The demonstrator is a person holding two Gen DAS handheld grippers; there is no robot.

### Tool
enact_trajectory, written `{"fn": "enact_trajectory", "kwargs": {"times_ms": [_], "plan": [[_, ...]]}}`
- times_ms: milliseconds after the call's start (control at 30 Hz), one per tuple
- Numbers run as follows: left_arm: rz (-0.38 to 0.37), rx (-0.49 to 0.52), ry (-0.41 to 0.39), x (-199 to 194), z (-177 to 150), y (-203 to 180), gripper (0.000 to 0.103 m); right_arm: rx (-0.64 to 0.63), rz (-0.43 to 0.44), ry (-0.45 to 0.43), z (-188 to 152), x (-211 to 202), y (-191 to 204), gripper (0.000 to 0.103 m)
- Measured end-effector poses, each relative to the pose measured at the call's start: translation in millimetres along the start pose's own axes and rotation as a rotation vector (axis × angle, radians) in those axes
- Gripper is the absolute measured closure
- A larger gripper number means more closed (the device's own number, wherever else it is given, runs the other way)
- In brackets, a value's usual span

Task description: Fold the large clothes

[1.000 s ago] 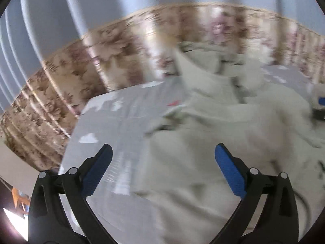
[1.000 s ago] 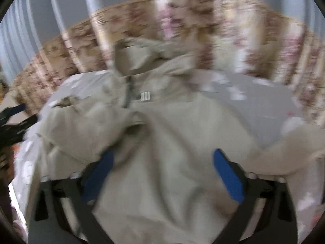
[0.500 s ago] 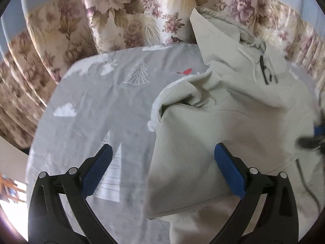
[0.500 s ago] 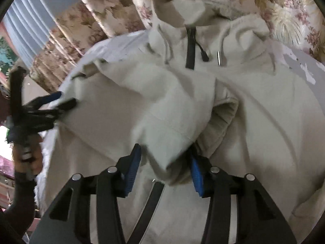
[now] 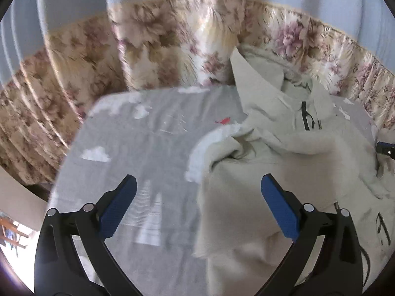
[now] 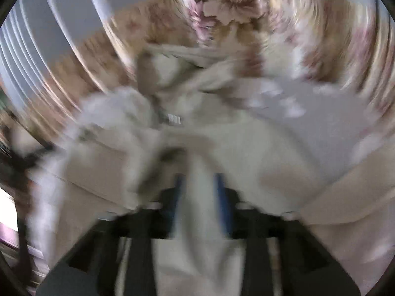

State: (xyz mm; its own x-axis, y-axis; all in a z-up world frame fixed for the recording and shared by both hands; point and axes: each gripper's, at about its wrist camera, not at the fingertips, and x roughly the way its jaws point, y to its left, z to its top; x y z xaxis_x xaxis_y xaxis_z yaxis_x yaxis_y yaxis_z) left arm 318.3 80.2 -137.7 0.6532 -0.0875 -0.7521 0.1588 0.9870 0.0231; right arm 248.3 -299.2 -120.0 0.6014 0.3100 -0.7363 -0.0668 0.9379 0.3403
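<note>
Right claw [image 6: 198, 197] now clamped on blurred jacket [image 6: 246, 148] | left claw [image 5: 197, 204] agape

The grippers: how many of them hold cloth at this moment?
1. The right gripper is closed on a fold of the beige jacket. The left gripper is open, holding nothing.

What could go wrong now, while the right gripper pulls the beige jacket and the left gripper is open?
1. The right gripper pinches only a narrow bunch of the beige jacket; the cloth may slip out during this fast, blurred pull.
2. The left gripper is open and holds nothing, so the whole jacket may slide across the grey sheet rather than fold.
3. The folded flap between the left fingers may bunch up.
</note>
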Motion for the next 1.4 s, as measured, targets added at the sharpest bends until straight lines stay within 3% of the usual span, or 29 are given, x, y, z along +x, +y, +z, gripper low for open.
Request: {"fn": "enact_trajectory", "kwargs": {"times_ms": [33, 200, 233, 267, 300, 433, 567, 633, 700, 733, 767, 833, 967, 1033, 1133, 1167, 1267, 1400], "plan": [[-0.014, -0.009, 0.027, 11, 0, -4, 0.003, 0.004, 0.031, -0.006, -1, 4, 8, 0.044], [0.017, 0.011, 0.068, 30, -5, -18, 0.003, -0.106, 0.047, 0.085, -13, 64, 62, 0.046], [0.011, 0.013, 0.067, 30, -6, -19, 0.003, -0.118, 0.041, 0.103, -17, 76, 69, 0.054], [0.007, 0.016, 0.067, 29, -7, -21, 0.003, -0.144, 0.025, 0.104, -20, 87, 78, 0.087], [0.009, 0.02, 0.067, 28, -7, -23, 0.003, -0.193, -0.012, 0.102, -23, 94, 86, 0.094], [0.029, 0.063, 0.049, 18, -7, -30, 0.003, -0.5, -0.339, 0.01, -37, 90, 119, 0.097], [0.029, 0.106, 0.019, 3, -3, -40, 0.003, -0.546, -0.518, -0.091, -30, 30, 106, 0.097], [0.001, 0.124, 0.016, 3, -4, -49, 0.003, -0.484, -0.467, 0.011, -24, 19, 85, 0.096], [-0.013, 0.143, 0.05, 15, -6, -60, 0.003, -0.382, -0.343, 0.154, -21, 28, 54, 0.093], [0.012, 0.162, 0.082, 26, -8, -67, 0.003, -0.358, -0.363, 0.174, -22, 29, 41, 0.082], [0.086, 0.19, 0.115, 40, -12, -73, 0.003, -0.353, -0.401, 0.165, -23, 26, 35, 0.072], [0.162, 0.221, 0.141, 57, -21, -75, 0.003, -0.296, -0.402, 0.111, -22, 10, 25, 0.07], [0.172, 0.174, 0.15, 64, -29, -52, 0.003, -0.301, -0.368, 0.0, -27, -7, 40, 0.069], [0.218, 0.175, 0.139, 62, -29, -44, 0.003, -0.333, -0.345, 0.02, -31, 9, 53, 0.069], [0.355, 0.206, 0.114, 60, -30, -32, 0.003, -0.376, -0.371, 0.09, -38, 48, 59, 0.069], [0.361, 0.203, 0.12, 62, -30, -27, 0.003, -0.383, -0.378, 0.118, -42, 61, 61, 0.069], [0.279, 0.132, 0.162, 66, -30, -3, 0.003, -0.414, -0.412, 0.115, -44, 72, 63, 0.069], [0.242, 0.105, 0.131, 41, -24, 2, 0.003, -0.325, -0.302, 0.057, -28, 30, 50, 0.066]]}}
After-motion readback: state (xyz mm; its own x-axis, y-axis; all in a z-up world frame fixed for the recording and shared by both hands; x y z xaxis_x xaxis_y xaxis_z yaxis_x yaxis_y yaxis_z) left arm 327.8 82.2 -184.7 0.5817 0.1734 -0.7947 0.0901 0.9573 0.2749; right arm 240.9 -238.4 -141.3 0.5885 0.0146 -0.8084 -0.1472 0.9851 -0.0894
